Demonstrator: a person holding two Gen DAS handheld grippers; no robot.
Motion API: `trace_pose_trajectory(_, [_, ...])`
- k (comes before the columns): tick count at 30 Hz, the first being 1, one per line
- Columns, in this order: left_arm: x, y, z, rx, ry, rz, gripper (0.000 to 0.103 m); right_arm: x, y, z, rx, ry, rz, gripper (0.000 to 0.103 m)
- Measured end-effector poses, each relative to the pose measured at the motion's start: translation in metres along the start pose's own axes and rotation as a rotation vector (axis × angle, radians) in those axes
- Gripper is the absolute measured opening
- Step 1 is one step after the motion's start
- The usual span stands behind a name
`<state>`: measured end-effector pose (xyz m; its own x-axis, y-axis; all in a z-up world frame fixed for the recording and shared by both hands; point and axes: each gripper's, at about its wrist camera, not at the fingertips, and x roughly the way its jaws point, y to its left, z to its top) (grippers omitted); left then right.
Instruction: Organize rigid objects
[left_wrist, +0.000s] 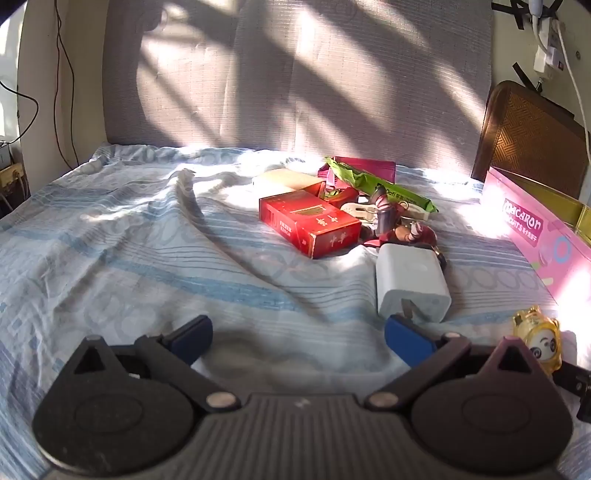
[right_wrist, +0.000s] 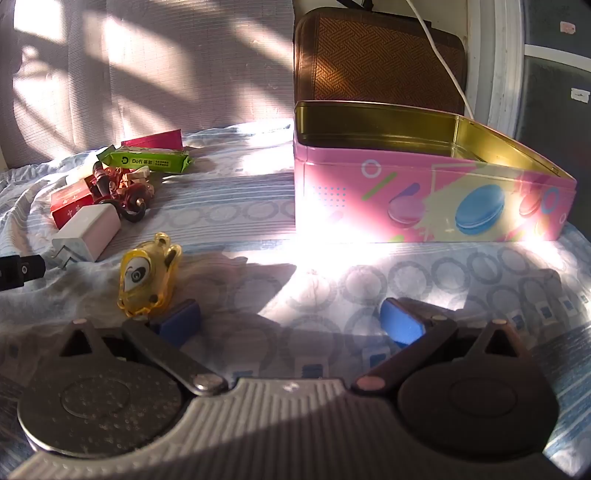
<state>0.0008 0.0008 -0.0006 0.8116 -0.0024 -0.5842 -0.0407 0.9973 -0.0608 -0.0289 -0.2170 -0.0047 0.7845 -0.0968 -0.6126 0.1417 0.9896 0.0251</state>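
A pile lies on the blue striped bedsheet (left_wrist: 147, 258): a red box (left_wrist: 308, 225), a white charger plug (left_wrist: 410, 282), a dark red figurine (left_wrist: 402, 230), a green packet (left_wrist: 380, 186). A yellow panda toy (left_wrist: 541, 338) lies to the right; it also shows in the right wrist view (right_wrist: 147, 271). My left gripper (left_wrist: 297, 334) is open and empty, its right pad just short of the charger. My right gripper (right_wrist: 290, 319) is open and empty, its left pad next to the panda toy. An open pink macaron tin (right_wrist: 424, 195) stands ahead of it.
The tin's brown woven lid (right_wrist: 376, 59) leans against the wall behind it. A grey fabric backrest (left_wrist: 295, 74) rises behind the bed. Cables (left_wrist: 561, 55) hang at the upper right, a cord (left_wrist: 62, 74) at the left. The pile also shows at the left of the right wrist view (right_wrist: 107, 195).
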Motion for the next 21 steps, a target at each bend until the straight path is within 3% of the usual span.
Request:
trace_pose_trajectory(4, [-0.0031, 0.0060, 0.0005, -0.041, -0.007, 0.005, 0.103, -0.0003, 0.0000, 0.0001, 0.000, 0.001, 0.000, 0.103])
trace_pose_trajectory(21, [-0.0019, 0.0007, 0.0004, -0.021, -0.009, 0.036, 0.103, -0.0010, -0.0002, -0.0002, 0.000, 0.000, 0.000, 0.103])
